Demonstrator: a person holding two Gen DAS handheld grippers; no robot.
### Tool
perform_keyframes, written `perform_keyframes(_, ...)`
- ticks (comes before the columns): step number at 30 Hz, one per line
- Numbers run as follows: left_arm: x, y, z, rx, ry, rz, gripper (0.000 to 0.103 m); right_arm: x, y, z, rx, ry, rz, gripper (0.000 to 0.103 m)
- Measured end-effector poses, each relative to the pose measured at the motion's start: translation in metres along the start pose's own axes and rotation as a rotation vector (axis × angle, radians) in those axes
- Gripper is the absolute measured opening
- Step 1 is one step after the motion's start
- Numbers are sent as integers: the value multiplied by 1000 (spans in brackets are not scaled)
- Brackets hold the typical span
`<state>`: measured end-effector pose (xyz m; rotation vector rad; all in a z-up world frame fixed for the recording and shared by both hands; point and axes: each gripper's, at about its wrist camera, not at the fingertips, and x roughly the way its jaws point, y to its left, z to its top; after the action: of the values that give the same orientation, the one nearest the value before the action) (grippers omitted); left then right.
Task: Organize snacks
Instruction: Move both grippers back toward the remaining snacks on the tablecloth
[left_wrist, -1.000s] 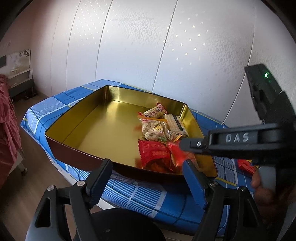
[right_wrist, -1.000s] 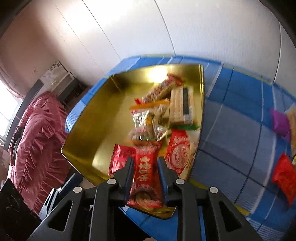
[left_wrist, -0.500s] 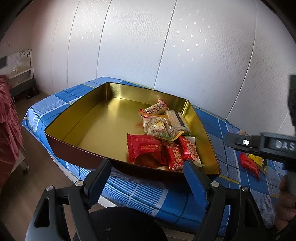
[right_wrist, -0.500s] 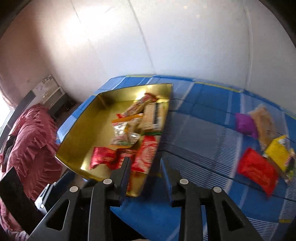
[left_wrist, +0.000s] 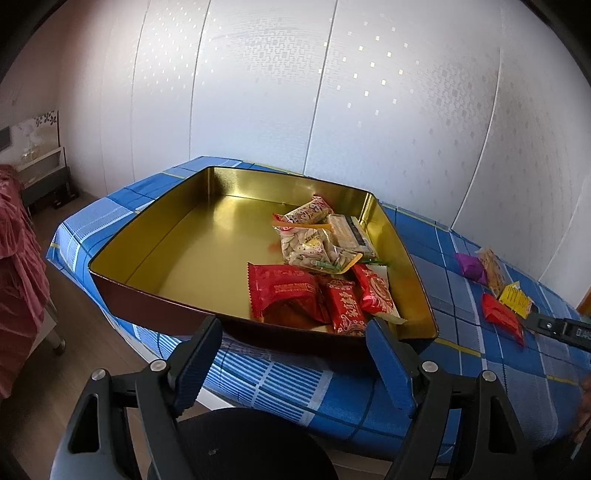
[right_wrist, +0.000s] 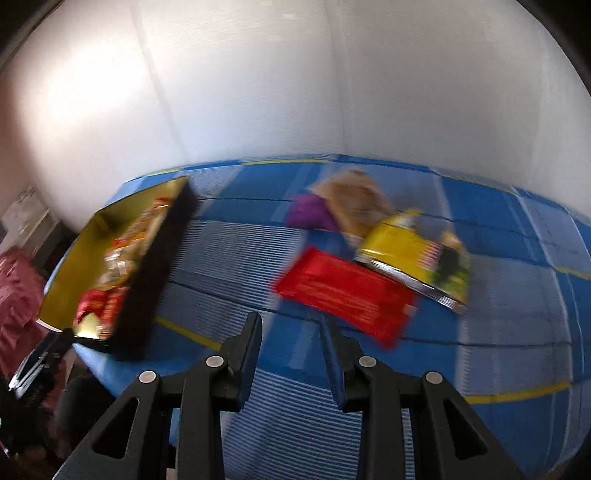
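A gold tin tray (left_wrist: 155, 243) sits on the blue checked table and holds several snack packets, among them red ones (left_wrist: 284, 291) near its front right. My left gripper (left_wrist: 295, 347) is open and empty, just before the tray's front wall. My right gripper (right_wrist: 291, 332) is open and empty, low over the cloth right of the tray (right_wrist: 147, 273). A red packet (right_wrist: 343, 291) lies just ahead of it, with a yellow packet (right_wrist: 410, 254), a purple packet (right_wrist: 310, 212) and a tan packet (right_wrist: 358, 203) behind. The right wrist view is blurred.
The loose packets also show in the left wrist view at the right, the red one (left_wrist: 502, 319) nearest. The right gripper's tip (left_wrist: 561, 326) pokes in at the right edge. A white panelled wall stands behind the table. A black chair back (left_wrist: 240, 443) is below the left gripper.
My right gripper let go of a red packet in the tray, opened, and swung right toward the loose packets on the cloth. The left gripper stayed nearly still.
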<state>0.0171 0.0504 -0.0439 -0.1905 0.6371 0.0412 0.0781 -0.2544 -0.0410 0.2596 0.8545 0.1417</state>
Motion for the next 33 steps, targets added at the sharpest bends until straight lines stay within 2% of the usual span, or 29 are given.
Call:
perform_keyframes(7, 0, -7, -3, 38, 4, 7, 80, -5, -51, -14, 114, -14, -93, 33)
perform_keyframes(16, -1, -19, -7, 94, 13, 4, 80, 0, -105, -36, 229, -62, -268, 33)
perform_keyframes(20, -2, -27, -10, 131, 15, -4, 80, -6, -117, -41, 287, -99, -270, 33)
perform_keyframes(22, -2, -31, -11, 149, 19, -6, 80, -3, -118, -42, 297, -89, -264, 33)
perform_keyframes(33, -2, -50, -20, 233, 41, -20, 80, -2, -117, -43, 289, -93, -259, 37)
